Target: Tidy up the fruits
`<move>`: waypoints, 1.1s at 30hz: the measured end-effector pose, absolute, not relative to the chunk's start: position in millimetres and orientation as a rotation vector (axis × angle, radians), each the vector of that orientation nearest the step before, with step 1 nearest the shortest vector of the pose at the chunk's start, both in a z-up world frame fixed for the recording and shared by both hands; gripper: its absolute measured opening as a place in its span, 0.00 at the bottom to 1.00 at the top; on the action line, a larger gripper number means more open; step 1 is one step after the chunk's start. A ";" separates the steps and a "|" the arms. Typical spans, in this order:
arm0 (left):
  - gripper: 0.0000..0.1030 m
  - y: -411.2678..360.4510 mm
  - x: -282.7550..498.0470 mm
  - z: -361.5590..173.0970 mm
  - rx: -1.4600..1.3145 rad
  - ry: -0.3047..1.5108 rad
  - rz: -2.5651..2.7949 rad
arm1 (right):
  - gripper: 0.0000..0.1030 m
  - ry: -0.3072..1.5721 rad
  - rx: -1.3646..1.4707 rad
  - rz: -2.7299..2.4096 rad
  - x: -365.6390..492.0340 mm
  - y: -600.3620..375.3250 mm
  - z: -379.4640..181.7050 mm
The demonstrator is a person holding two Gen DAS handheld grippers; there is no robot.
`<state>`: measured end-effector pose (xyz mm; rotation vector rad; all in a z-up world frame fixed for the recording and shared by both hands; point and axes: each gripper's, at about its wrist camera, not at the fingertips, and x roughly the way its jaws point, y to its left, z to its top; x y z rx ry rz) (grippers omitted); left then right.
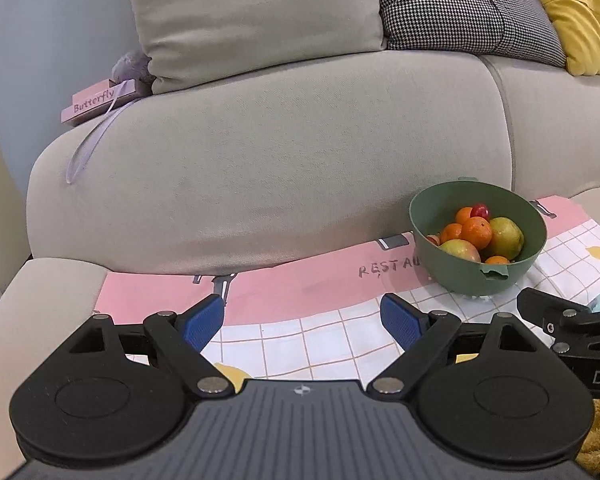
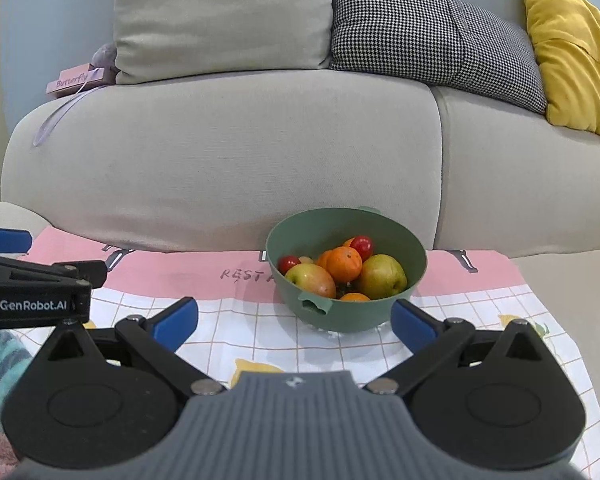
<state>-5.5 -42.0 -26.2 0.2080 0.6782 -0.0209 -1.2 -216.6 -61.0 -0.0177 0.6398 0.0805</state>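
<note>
Lying at the far left on the sofa (image 2: pixel 228 136) seat, a pink book (image 2: pixel 73 79) marked "Butterfly" trails a pale purple ribbon (image 2: pixel 54 118) over the cushion edge. Beside it stands a beige pillow (image 2: pixel 220 16), then a black-and-white checked pillow (image 2: pixel 432 36), then a yellow pillow (image 2: pixel 568 48) at the far right.

In front of the sofa a cloth (image 2: pixel 252 328) with a pink band and a white grid covers a low surface. The left gripper (image 1: pixel 302 322) hangs over the cloth's left part with its blue pads (image 1: pixel 202 322) set wide apart and nothing between them; in the right wrist view it shows as a black body at the left edge.

To its right the green bowl (image 2: pixel 352 320) rests on the cloth, close to the sofa front. It holds the fruit: a red-green apple (image 2: pixel 312 278), an orange (image 2: pixel 344 264), a yellow-green pear (image 2: pixel 382 276), small red fruits (image 2: pixel 362 246) and more orange pieces, partly hidden.

The right gripper (image 2: pixel 294 326) hovers just before the bowl, its fingers spread to either side of the bowl's near wall and holding nothing. No fruit is visible on the cloth outside the bowl.
</note>
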 end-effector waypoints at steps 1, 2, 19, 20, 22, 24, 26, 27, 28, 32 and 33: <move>1.00 -41.3 -5.1 -26.0 0.207 0.680 -0.019 | 0.96 0.640 -0.017 0.081 -1.0 -216.3 -61.4; 1.00 -40.9 -5.5 -25.9 0.206 0.681 -0.017 | 0.96 0.640 -0.017 0.082 -1.1 -216.0 -61.8; 1.00 -34.5 -4.1 -22.1 0.202 0.679 -0.012 | 0.96 0.623 -0.042 0.083 -4.6 -209.9 -61.3; 1.00 -34.1 -4.0 -21.9 0.202 0.679 -0.012 | 0.96 0.622 -0.043 0.083 -4.6 -209.9 -61.2; 1.00 -33.7 -4.2 -21.5 0.202 0.678 -0.010 | 0.96 0.622 -0.045 0.084 -4.8 -209.8 -61.4; 1.00 -33.1 -4.3 -21.0 0.201 0.678 -0.010 | 0.96 0.621 -0.046 0.085 -4.8 -210.5 -61.5; 1.00 -32.4 -4.4 -20.5 0.199 0.677 -0.011 | 0.96 0.621 -0.046 0.084 -4.9 -210.2 -61.6; 1.00 -31.3 -4.0 -20.3 0.199 0.676 -0.013 | 0.96 0.621 -0.046 0.084 -5.0 -210.0 -61.6; 1.00 -30.7 -3.9 -20.3 0.199 0.676 -0.015 | 0.96 0.620 -0.047 0.083 -5.2 -210.0 -61.7; 1.00 -30.7 -4.1 -20.3 0.198 0.677 -0.014 | 0.96 0.620 -0.051 0.086 -5.0 -211.0 -62.4; 1.00 -30.8 -4.2 -20.2 0.197 0.677 -0.014 | 0.96 0.620 -0.051 0.086 -4.9 -211.2 -62.6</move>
